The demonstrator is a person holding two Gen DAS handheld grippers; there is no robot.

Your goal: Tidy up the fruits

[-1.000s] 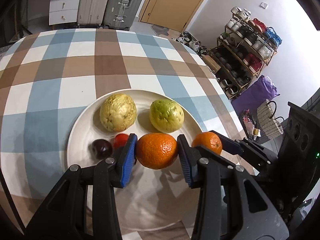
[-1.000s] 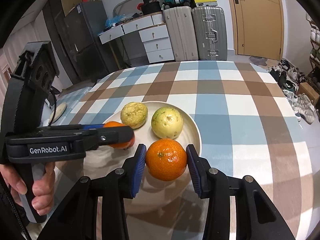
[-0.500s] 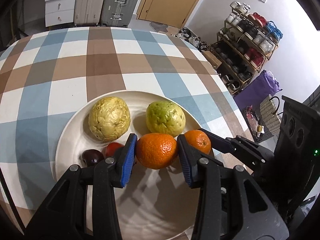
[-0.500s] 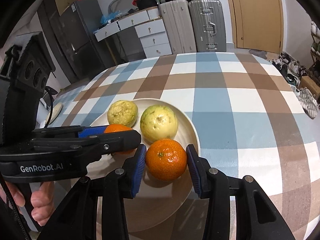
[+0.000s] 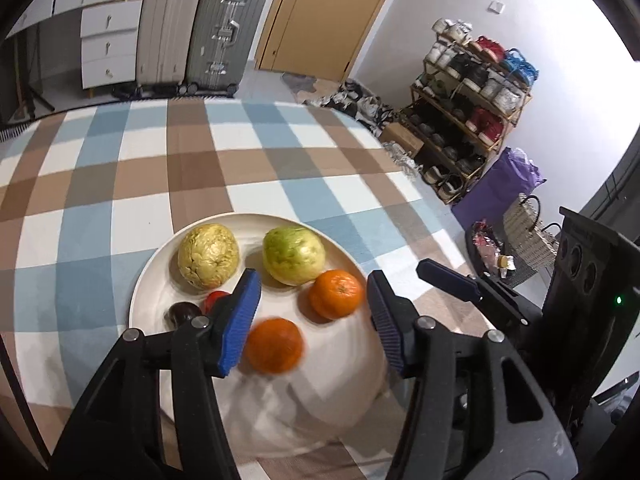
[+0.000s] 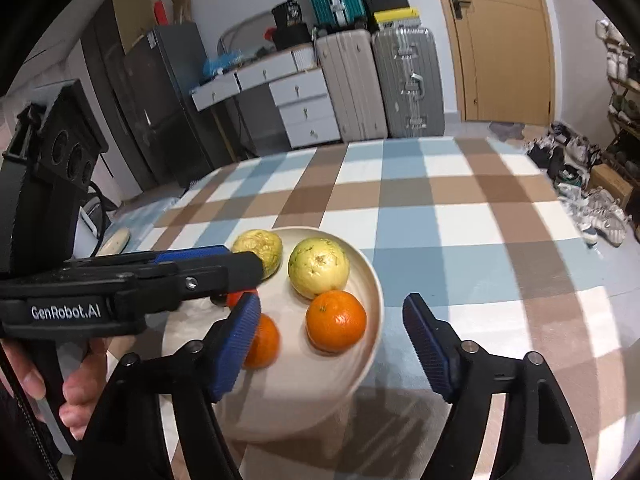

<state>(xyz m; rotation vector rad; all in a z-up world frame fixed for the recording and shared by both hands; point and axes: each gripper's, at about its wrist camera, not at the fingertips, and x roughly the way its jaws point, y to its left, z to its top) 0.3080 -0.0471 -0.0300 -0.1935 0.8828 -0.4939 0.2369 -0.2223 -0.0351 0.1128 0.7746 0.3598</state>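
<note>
Two oranges lie on the cream plate (image 5: 160,264) on the checked tablecloth (image 5: 120,168): the blurred near orange (image 5: 273,345) just beside the left gripper's (image 5: 310,318) left pad, the far orange (image 6: 336,320) touching the green guava (image 6: 319,266). Both left gripper and right gripper (image 6: 332,348) hover low over the plate, jaws spread wide, gripping nothing.

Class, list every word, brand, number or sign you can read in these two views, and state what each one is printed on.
"GenRobot.AI": white lettering on the side of the left gripper, seen in the right wrist view.
Markings on the dark boxes above the suitcases: too small to read.
Left wrist view: no readable text.
</note>
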